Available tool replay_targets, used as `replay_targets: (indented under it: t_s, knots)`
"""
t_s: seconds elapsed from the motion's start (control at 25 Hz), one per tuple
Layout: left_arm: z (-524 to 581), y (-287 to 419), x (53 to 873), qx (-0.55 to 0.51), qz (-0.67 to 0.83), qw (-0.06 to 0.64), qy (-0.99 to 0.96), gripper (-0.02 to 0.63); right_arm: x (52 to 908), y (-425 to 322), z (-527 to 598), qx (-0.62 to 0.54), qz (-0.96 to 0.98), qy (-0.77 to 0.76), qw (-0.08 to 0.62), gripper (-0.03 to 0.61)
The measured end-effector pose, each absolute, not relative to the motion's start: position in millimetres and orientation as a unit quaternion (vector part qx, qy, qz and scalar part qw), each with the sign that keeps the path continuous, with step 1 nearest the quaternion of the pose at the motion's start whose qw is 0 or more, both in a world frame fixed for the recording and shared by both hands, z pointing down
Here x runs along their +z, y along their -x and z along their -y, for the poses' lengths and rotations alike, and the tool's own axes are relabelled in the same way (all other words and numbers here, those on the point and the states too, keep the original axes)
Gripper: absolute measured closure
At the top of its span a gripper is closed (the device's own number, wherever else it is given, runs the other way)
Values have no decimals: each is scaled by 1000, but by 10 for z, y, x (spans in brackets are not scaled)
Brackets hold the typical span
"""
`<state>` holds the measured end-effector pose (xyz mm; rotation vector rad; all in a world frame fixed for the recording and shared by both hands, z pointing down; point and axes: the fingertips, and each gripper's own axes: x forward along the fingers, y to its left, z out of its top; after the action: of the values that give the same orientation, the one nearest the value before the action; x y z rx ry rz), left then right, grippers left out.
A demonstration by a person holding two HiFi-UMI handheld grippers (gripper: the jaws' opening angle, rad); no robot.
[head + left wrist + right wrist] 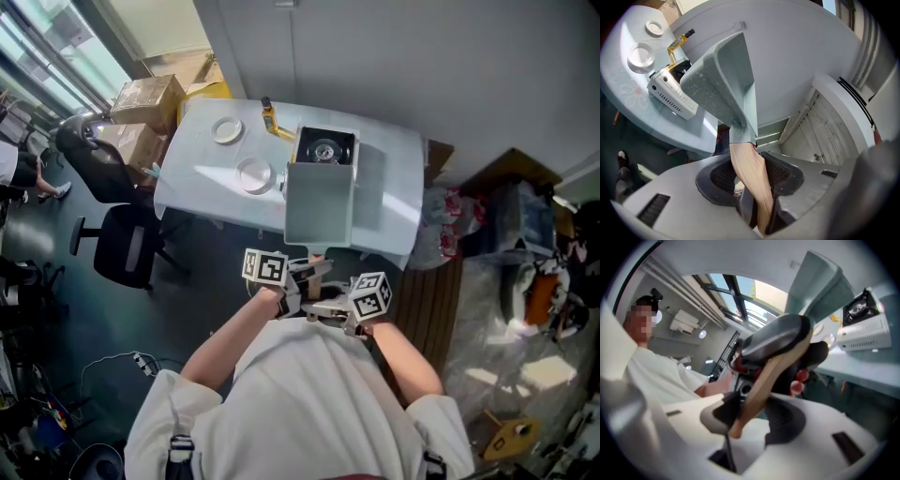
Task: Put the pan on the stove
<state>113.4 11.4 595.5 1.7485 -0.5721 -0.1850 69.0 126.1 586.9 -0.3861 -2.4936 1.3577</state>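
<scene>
A square grey-green pan (319,204) with a wooden handle (751,174) hangs tilted in the air above the near edge of the table. My left gripper (752,176) is shut on the handle close to the pan. Further back on the handle, my right gripper (751,409) is shut on its end (749,399). Both grippers sit close together below the pan in the head view, the left gripper (312,271) ahead of the right gripper (325,309). A white portable stove (325,150) stands on the table behind the pan, its black burner uncovered. The stove (672,91) also shows left of the pan (723,79).
The white table (192,178) carries two white dishes (253,175) (226,130) and a small yellow bottle (269,114) left of the stove. Office chairs (122,244) and cardboard boxes (145,98) stand to the left. Bags and clutter (525,234) crowd the right side.
</scene>
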Motion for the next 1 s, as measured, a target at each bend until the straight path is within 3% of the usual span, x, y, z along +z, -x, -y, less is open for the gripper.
replay_targets:
  t_s: [1.0]
  knots:
    - [941,-332,6084,-31,175,618,-766,437,6015,318,-108,497,859,53,111,402]
